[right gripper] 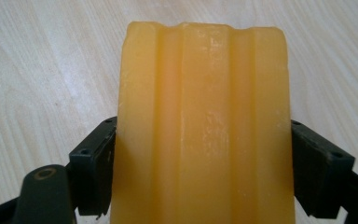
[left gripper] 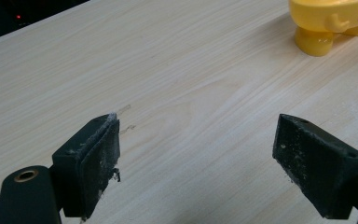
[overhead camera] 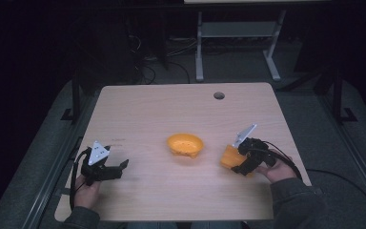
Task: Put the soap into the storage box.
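A yellow-orange bar with lengthwise ridges, like a soap bar (right gripper: 205, 126), sits between the jaws of my right gripper (right gripper: 205, 172), which is shut on its two long sides. In the high view that gripper (overhead camera: 240, 160) holds the bar (overhead camera: 228, 156) low over the table's right side. A yellow footed dish (overhead camera: 185, 145) stands at the table's middle, left of the bar; its foot and rim show in the left gripper view (left gripper: 328, 23). My left gripper (overhead camera: 119, 168) rests near the front left, open, jaws wide apart (left gripper: 196, 163) over bare wood.
The light wooden table (overhead camera: 181, 109) has a round cable hole (overhead camera: 218, 95) near its far edge. Beyond it stand a desk frame (overhead camera: 238, 43) and cables on a dark floor.
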